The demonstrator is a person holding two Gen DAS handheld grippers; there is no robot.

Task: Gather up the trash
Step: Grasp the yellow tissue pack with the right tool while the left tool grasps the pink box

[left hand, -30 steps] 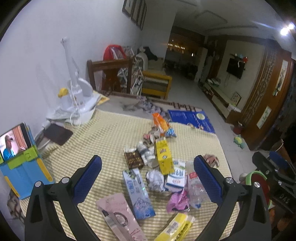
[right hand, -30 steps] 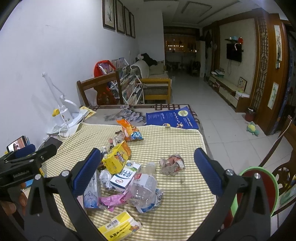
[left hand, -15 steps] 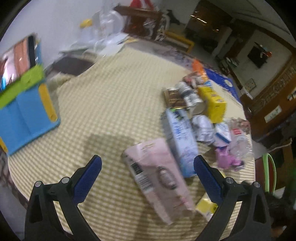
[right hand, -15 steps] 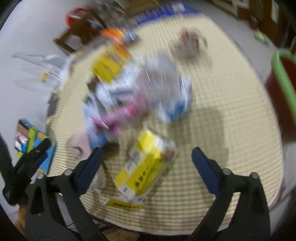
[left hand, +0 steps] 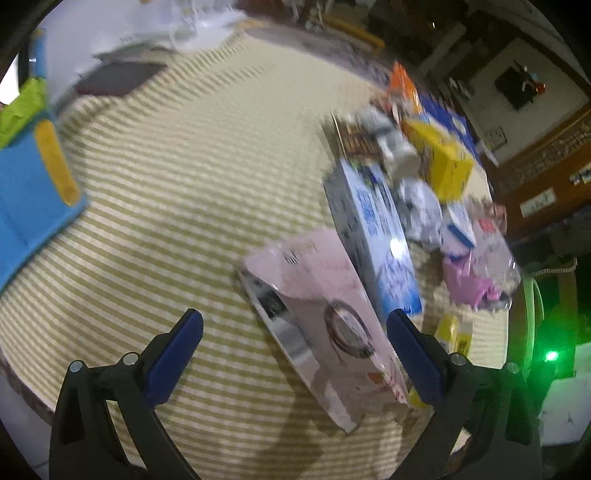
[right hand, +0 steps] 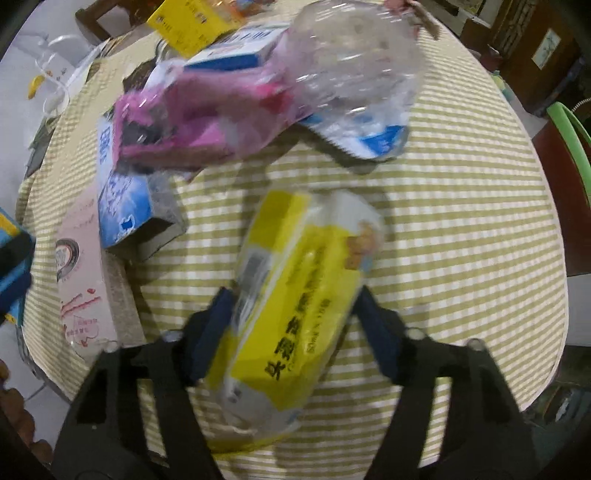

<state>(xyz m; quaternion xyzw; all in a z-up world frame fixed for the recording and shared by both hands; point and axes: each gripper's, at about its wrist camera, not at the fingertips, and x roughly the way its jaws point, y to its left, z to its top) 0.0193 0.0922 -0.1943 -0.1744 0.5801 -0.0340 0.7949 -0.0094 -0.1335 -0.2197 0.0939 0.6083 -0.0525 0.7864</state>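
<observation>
On the checked cloth (right hand: 461,206) covering the surface lies a loose heap of trash. Nearest the right tool (right hand: 291,321) is one yellow packet (right hand: 295,302), lying between the two blue pads; the jaws are closing on it, and both pads look to be at its sides, though blur makes firm contact hard to judge. Beyond it lie one crushed clear bottle (right hand: 354,62), one pink wrapper (right hand: 192,125), one blue-and-white carton (right hand: 236,55) and one more yellow box (right hand: 188,18) at the far edge.

From the left wrist view, the left tool (left hand: 295,347) stands wide, holding nothing. One long pale pink box (left hand: 325,314) lies slanted between its pads, with its far corner near the right pad. Just beside the pink box lies one long blue-and-white box (left hand: 373,236), their edges touching. Farther off sit one yellow box (left hand: 443,162), one orange packet (left hand: 404,88), one crumpled white wad (left hand: 421,206) and the pink wrapper (left hand: 465,284). One blue case (left hand: 26,206) rests at the left edge of the cloth.
</observation>
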